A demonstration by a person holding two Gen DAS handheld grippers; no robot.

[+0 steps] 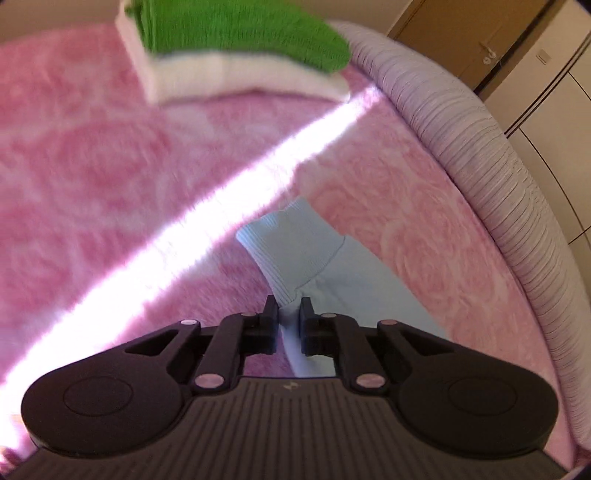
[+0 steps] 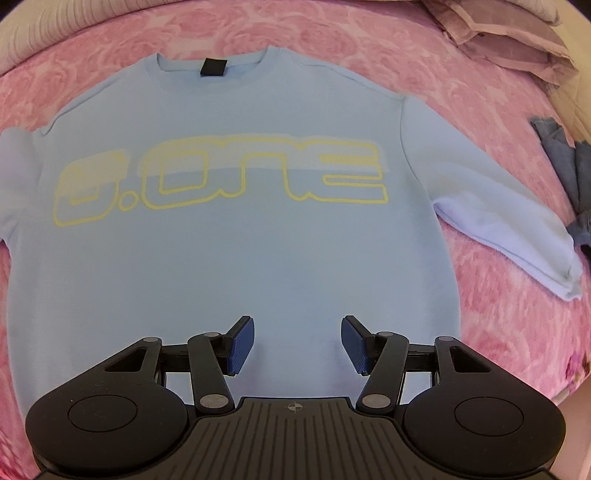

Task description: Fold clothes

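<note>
A light blue sweatshirt (image 2: 236, 258) with yellow outlined lettering lies spread flat, front up, on the pink bed cover (image 2: 498, 295). Its neck points away from me and one sleeve (image 2: 517, 229) lies out to the right. My right gripper (image 2: 297, 345) is open and empty, just above the shirt's lower hem. My left gripper (image 1: 289, 314) is shut on the sweatshirt's other sleeve (image 1: 332, 280), just behind its ribbed cuff (image 1: 291, 251), which sticks out past the fingertips.
A folded green garment (image 1: 240, 33) lies on a folded white one (image 1: 229, 81) at the far side of the bed. A ribbed lilac bed rim (image 1: 461, 147) curves on the right. Grey-mauve cloth (image 2: 509, 40) and a dark blue-grey garment (image 2: 569, 177) lie at the right.
</note>
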